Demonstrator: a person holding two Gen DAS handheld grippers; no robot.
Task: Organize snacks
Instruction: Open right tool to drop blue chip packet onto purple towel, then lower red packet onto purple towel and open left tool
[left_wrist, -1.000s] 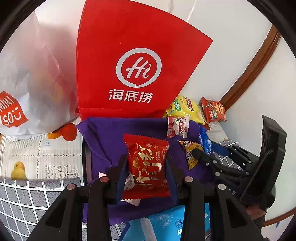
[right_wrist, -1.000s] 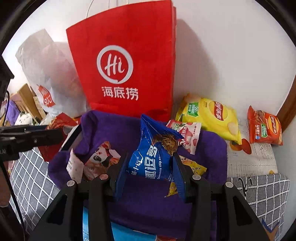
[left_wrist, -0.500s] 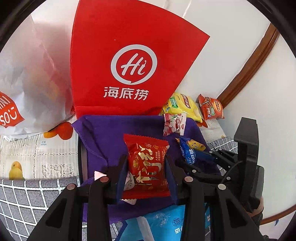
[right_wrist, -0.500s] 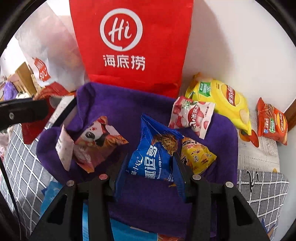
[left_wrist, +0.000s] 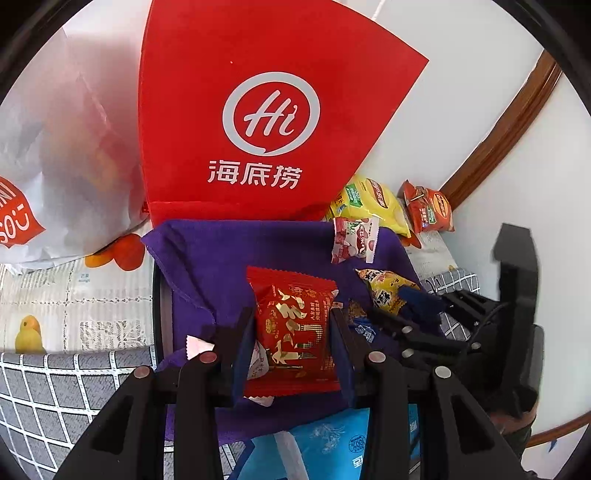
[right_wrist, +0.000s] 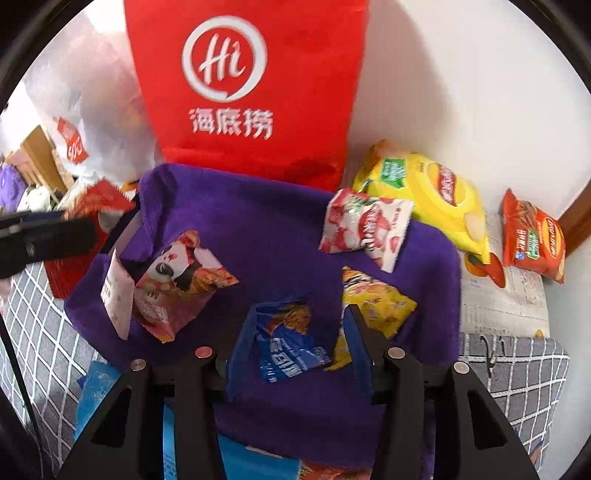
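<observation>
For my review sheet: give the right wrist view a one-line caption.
Right gripper opening around a blue snack packet lying on the purple cloth.

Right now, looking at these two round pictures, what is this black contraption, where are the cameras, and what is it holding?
A person holds two hand-operated two-finger grippers, each with a wide-angle camera looking along its fingers. In the left gripper's view, the left gripper is clamped on a red snack packet. In the right gripper's view, the right gripper is opening around a blue snack packet lying on the purple cloth, beside other small packets. Behind stand a red paper bag and a yellow chip bag.
</observation>
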